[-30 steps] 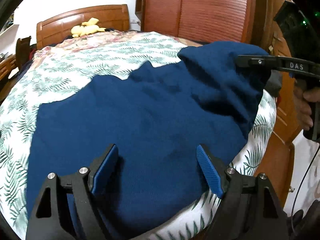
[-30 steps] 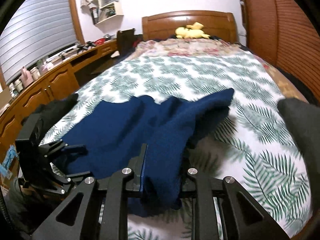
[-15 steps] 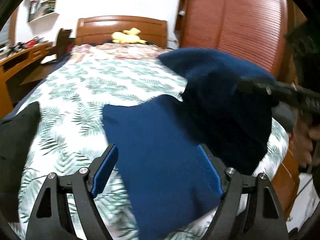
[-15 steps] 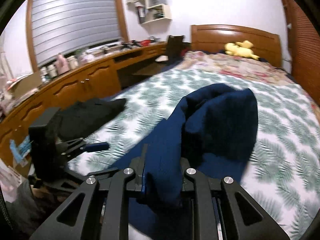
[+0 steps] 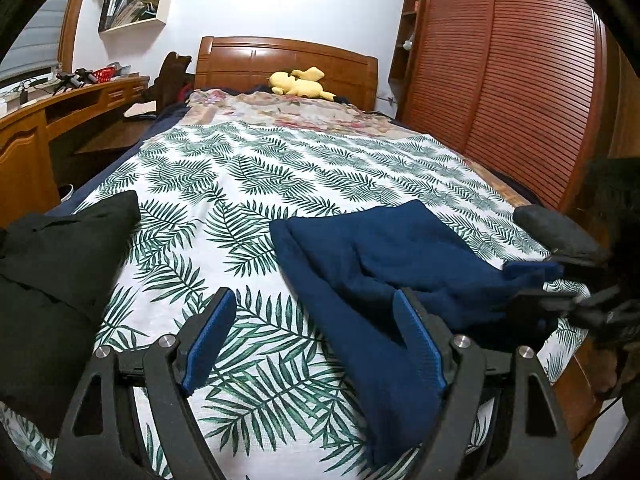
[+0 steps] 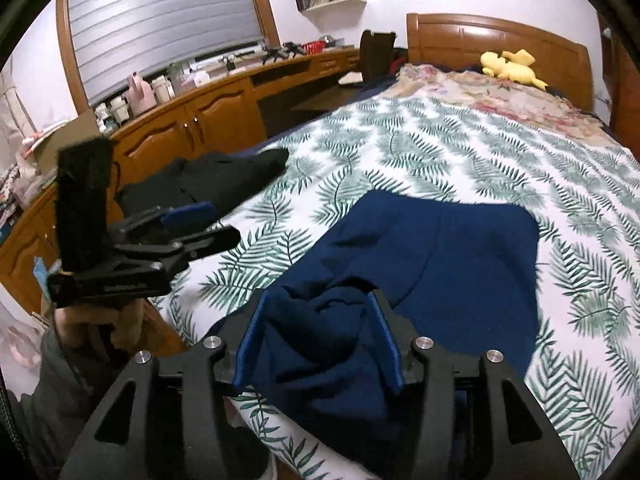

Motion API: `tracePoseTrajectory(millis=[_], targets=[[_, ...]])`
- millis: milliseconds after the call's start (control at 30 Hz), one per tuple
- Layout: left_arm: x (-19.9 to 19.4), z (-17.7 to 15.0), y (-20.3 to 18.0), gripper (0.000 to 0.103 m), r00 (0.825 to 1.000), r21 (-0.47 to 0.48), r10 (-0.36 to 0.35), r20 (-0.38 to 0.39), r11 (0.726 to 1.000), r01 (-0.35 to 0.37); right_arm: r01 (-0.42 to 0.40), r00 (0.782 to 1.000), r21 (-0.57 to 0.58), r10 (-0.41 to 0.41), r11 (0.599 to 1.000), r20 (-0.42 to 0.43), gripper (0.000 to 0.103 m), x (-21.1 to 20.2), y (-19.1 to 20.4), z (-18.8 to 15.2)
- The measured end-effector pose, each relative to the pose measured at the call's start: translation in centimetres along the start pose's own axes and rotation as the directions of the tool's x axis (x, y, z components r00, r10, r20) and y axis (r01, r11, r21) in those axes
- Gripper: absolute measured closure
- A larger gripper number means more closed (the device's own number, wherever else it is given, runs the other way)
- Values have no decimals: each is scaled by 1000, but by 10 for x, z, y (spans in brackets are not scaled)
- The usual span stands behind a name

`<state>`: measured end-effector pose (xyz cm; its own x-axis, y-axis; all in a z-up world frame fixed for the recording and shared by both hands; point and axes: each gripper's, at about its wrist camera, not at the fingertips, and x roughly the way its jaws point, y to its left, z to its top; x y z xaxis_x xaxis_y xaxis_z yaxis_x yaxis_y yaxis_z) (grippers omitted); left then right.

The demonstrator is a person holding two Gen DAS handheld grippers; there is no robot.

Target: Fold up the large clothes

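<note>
A dark blue garment [image 5: 384, 264] lies folded over on the leaf-print bed sheet [image 5: 256, 184] near the bed's foot; it also shows in the right wrist view [image 6: 452, 248]. My left gripper [image 5: 312, 312] is open and empty, above the sheet at the garment's left edge. My right gripper [image 6: 320, 320] has its jaws parted, with a bunched fold of the blue garment lying loosely between them. The left gripper shows at the left of the right wrist view [image 6: 188, 220].
A folded black garment [image 5: 52, 280] lies on the bed's left side. A dark grey folded item [image 5: 556, 232] lies at the right edge. A yellow plush toy [image 5: 298, 82] sits by the headboard. Wooden desk and cabinets [image 6: 192, 124] run along the left; a wardrobe [image 5: 500, 80] stands on the right.
The right gripper carried the lifted blue fabric over the garment, lowered it onto the bed and opened its jaws. The left gripper moved left, off the garment.
</note>
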<state>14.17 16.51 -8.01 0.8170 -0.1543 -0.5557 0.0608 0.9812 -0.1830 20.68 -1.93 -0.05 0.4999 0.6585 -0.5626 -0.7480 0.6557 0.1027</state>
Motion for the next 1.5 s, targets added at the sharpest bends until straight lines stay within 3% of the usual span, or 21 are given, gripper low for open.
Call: tracePoseTrajectory(millis=[100,300,433,667,733,1000,1267,1300,1400,1500], targets=[[1,1,-4,22,1000,10,-4,-4,1000,4,67,997,-31,-66,997,34,51,-18,-4,-5],[3,-2,-14,22,1000,32,-13,-16,999,14,124,990,56,-128,991,56,51,-41,-30,-29],[5,-2,-21,22,999,40,-28,-20,999,29,175,984,92,-176,980,6,51,-33,-39,-41],[1,-1,-29,22,999,44,-50,-4,998,50,115,989,129,-103,985,-102,51,-11,-33,-61],[-1,-1,-31,22,999,47,-55,1,997,54,137,984,108,-123,985,-127,51,4,-26,-65],[-6,-13,-45,22,998,45,-64,-10,997,65,166,982,76,-158,983,-106,51,17,-11,-64],[-18,-30,-77,22,996,23,-82,-25,996,83,118,990,115,-109,986,-84,51,-23,-27,-84],[-18,-31,-82,22,996,24,-84,-30,996,84,111,991,113,-102,987,-81,51,-28,-27,-86],[-17,-34,-96,40,995,35,-81,-61,996,84,113,992,102,-107,988,-68,51,-42,-27,-91],[-15,-35,-107,50,993,47,-82,-79,995,86,136,990,71,-132,988,-53,51,-57,-27,-98]])
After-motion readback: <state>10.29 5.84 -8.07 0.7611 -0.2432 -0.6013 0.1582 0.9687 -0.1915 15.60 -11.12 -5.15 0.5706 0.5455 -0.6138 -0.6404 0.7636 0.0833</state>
